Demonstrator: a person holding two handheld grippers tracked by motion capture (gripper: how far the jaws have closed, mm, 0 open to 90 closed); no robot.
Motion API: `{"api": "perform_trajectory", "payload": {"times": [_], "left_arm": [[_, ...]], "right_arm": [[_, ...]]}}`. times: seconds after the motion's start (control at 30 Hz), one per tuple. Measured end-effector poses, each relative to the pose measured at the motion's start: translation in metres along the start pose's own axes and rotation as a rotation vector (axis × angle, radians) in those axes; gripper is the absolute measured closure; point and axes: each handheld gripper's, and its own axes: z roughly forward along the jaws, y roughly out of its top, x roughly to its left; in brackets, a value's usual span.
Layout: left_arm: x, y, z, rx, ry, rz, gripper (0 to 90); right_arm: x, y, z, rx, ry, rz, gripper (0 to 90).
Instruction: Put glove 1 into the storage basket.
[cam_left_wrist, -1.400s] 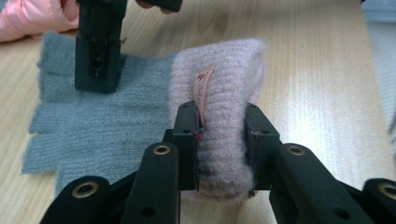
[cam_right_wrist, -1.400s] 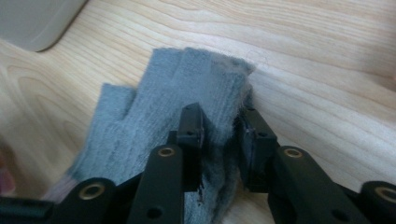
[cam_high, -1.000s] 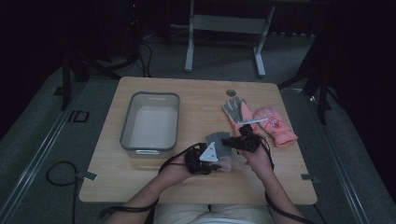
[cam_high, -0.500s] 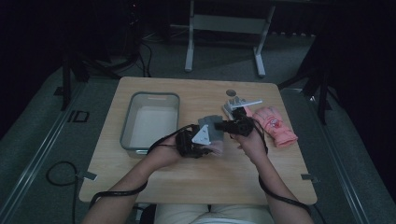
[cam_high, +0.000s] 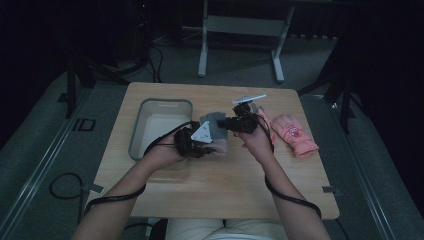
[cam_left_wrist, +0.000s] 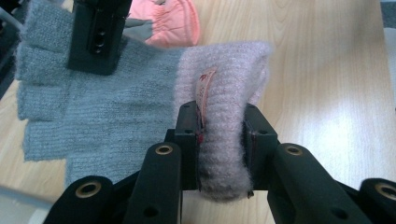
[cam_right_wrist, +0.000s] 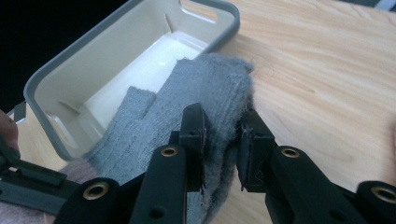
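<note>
- dim room, dark floor; wooden table (cam_high: 210, 185) in the middle, pale metal stand at the far side.
- grey knit glove (cam_left_wrist: 93, 116): fingerless, pinkish fuzzy cuff (cam_left_wrist: 224, 93); held between both grippers above the table centre, just right of the bin, apparently lifted for carrying.
- left gripper (cam_left_wrist: 219, 144): jaws clamped on the cuff, wool bulging between the pads; a grip on the thick end probably keeps the glove from sliding out.
- right gripper (cam_right_wrist: 223, 135): jaws pinched on the grey finger end of the same glove; holding both ends likely keeps it spread and off the wood.
- grey plastic bin (cam_high: 150, 131): pale inside, at the left of the table, nothing seen in it; a likely destination.
- pink padded glove (cam_high: 295, 134): lies flat at the right of the table, apart from the grippers.
- high view: gives the whole layout, both forearms, bin and pink glove.
- left gripper view: adds the sewn label in the cuff and the four short finger stubs.
- right gripper view: adds the bin's handle slot and bare floor.
</note>
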Motion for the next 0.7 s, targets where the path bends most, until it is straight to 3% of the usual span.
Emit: {"api": "perform_trajectory", "payload": {"times": [0.43,0.7], "left_arm": [[0.013,-0.017,-0.023,0.047,0.042,-0.015,71.9],[0.022,-0.046,-0.044,0.113,0.066,-0.022,71.9]], "right_arm": [[0.022,0.031,0.024,-0.004,0.025,-0.05,74.8],[0.045,0.045,0.057,-0.001,0.062,-0.063,74.8]]}}
